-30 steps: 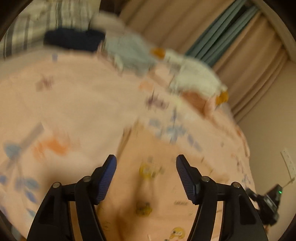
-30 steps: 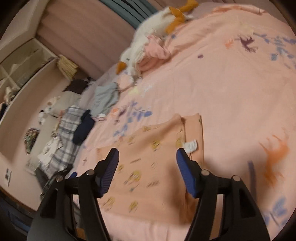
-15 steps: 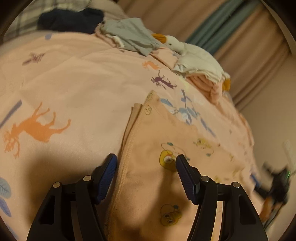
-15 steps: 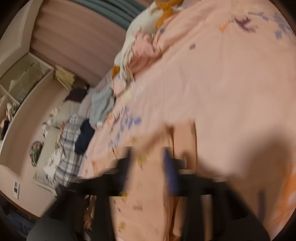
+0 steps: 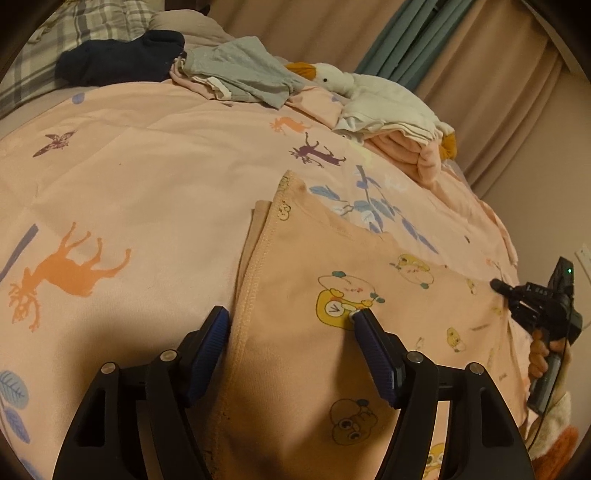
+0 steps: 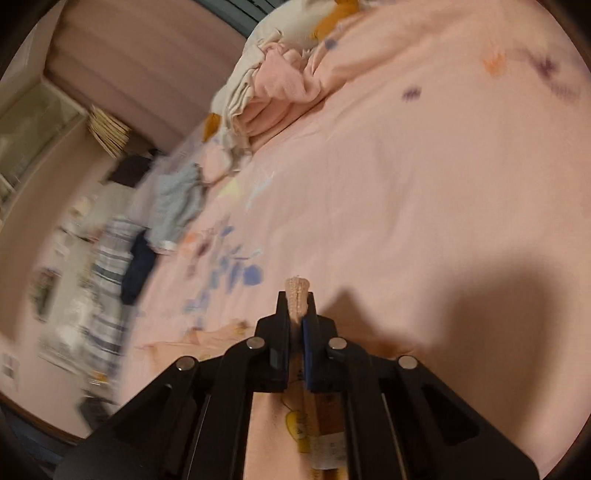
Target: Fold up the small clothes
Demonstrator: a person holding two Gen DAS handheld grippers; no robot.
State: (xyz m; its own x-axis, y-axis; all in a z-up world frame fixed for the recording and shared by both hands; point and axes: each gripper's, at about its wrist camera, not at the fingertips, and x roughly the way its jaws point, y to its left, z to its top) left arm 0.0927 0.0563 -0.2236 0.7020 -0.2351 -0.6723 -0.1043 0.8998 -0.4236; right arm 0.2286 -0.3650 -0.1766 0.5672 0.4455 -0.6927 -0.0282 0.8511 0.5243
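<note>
A small peach garment (image 5: 332,258) with cartoon prints lies flat on the pink bedspread (image 5: 147,166). My left gripper (image 5: 291,317) is open, low over it, its two fingers straddling the garment's hemmed left edge. My right gripper (image 6: 295,299) is shut on the garment's edge (image 6: 296,291), a folded bit of fabric sticking out past the fingertips. The right gripper also shows in the left wrist view (image 5: 543,306), at the garment's far right side.
A white goose plush (image 5: 369,88) lies on folded pink cloth at the bed's far side. A grey garment (image 5: 243,70), a navy garment (image 5: 122,59) and a plaid blanket (image 5: 74,33) lie beyond. Curtains (image 5: 461,55) hang behind the bed.
My right gripper has gone from open above the garment to shut on its edge. My left gripper has moved down and closer to the garment's left hem, staying open.
</note>
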